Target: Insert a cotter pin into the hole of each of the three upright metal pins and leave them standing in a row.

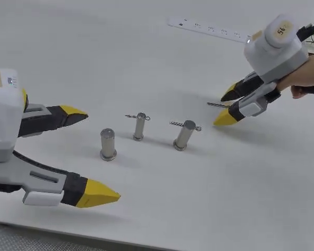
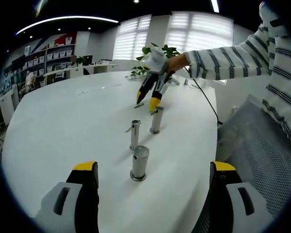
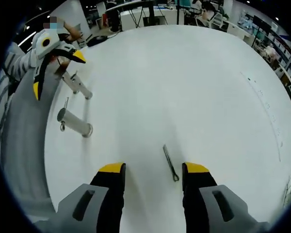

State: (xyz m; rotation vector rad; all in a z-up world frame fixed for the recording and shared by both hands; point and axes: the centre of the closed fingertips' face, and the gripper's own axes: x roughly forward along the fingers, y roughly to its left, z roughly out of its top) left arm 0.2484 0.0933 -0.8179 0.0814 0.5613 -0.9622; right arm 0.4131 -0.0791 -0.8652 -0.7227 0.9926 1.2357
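Left gripper (image 2: 154, 169), jaws wide, flanks the bare pin (image 1: 108, 144), likely to steady it; right gripper (image 1: 221, 110), jaws apart, straddles a loose cotter (image 1: 218, 105), ready to grasp.

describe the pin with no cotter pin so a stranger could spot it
On the white table stands a row of three metal pins. Take the end pin farthest from the right gripper. Its top is bare; the middle pin and far pin each carry a cotter pin.
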